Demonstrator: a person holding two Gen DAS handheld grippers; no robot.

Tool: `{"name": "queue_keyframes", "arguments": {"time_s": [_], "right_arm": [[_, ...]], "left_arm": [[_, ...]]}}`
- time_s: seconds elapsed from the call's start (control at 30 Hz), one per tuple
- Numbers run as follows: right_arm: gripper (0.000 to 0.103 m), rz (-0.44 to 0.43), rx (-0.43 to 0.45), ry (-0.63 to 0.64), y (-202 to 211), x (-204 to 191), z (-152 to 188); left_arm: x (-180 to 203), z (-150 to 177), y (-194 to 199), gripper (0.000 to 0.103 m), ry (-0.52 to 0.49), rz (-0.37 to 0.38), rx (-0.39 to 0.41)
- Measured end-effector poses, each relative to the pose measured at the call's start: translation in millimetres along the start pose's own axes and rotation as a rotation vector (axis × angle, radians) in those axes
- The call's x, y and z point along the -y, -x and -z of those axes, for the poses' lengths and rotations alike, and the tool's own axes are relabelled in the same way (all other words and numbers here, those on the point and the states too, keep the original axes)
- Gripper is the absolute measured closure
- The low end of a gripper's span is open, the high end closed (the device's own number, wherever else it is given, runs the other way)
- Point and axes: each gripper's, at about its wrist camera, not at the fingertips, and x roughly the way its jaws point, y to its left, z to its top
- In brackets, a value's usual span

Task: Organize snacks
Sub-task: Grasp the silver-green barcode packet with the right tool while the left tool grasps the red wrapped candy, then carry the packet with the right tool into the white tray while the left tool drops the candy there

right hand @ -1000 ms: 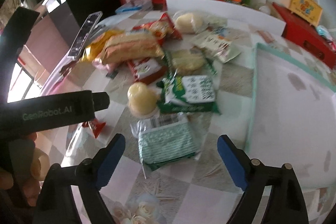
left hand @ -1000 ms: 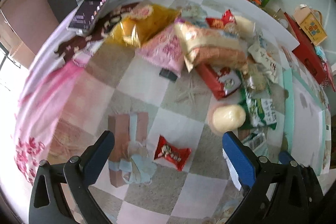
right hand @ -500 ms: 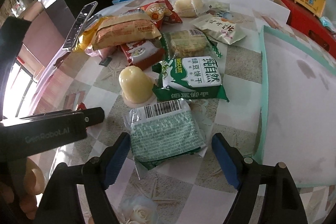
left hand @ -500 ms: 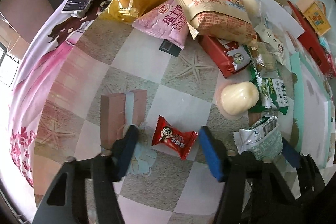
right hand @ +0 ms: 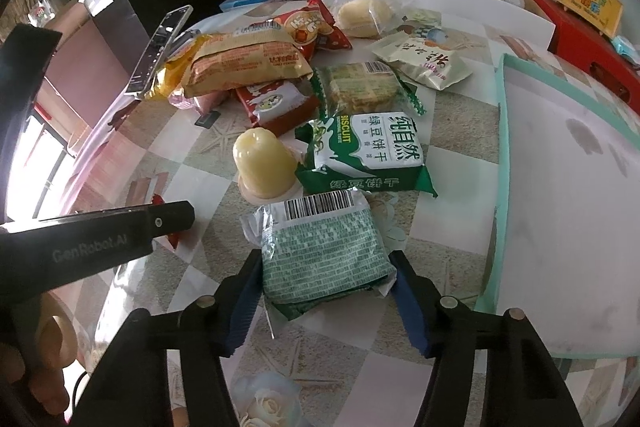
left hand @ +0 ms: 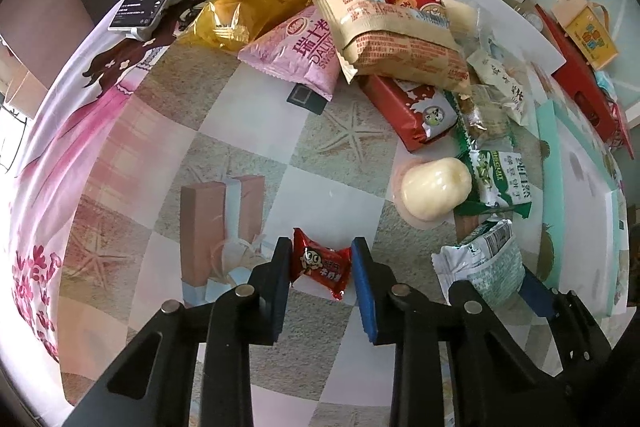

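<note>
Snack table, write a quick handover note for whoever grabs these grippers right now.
Left gripper: closed on the small red candy, which is on the tablecloth.
Right gripper: fingers against both sides of the green-patterned packet, also on the table.
Done: nothing visibly sorted; the teal tray on the right shows no snacks.
Left: lift both, then the jelly cup, green biscuit pack and the pile behind.

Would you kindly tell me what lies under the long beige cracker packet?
The beige cracker packet rests on a red packet and overlaps the pink packet. Anything beneath its middle is covered.
</note>
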Motion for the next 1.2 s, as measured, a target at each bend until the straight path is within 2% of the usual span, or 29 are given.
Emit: {"name": "queue_keyframes", "arguments": {"time_s": [0.17,0.77,0.97,1.2], "right_arm": [[0.043,-0.008,0.009,0.006,3,-1,1],[0.043,-0.028,0.084,-0.019,34,9,-6],[0.043,-0.019,0.125,-0.038,51,19,-10],[0.043,0.031,0.169,-0.092,66,45,-17]], "left_arm": [[4,-4,10,0.072,-0.004,0.009,0.016],[11,-9,49,0.072,-0.021,0.025,0.093],[23,-9,58,0.072,-0.043,0.034,0.136],[42,-8,69,0.072,-0.097,0.075,0.175]]}}
